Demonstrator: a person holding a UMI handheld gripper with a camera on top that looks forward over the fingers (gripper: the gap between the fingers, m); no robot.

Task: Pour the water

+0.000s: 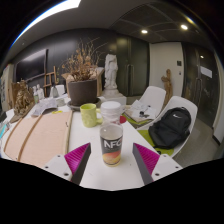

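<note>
Bottle [111, 133] stands upright dead ahead between the spread tool [111, 160] fingers – not pinched yet – green cup [89, 114] just beyond, left.

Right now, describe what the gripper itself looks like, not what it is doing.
The gripper has two fingers. Each finger has a pale, whitish outer body with a flat, angular shape. On its inner face sits a magenta, wedge-shaped pad that narrows towards the tip. No cables, markings, hand or sleeve can be seen.
</note>
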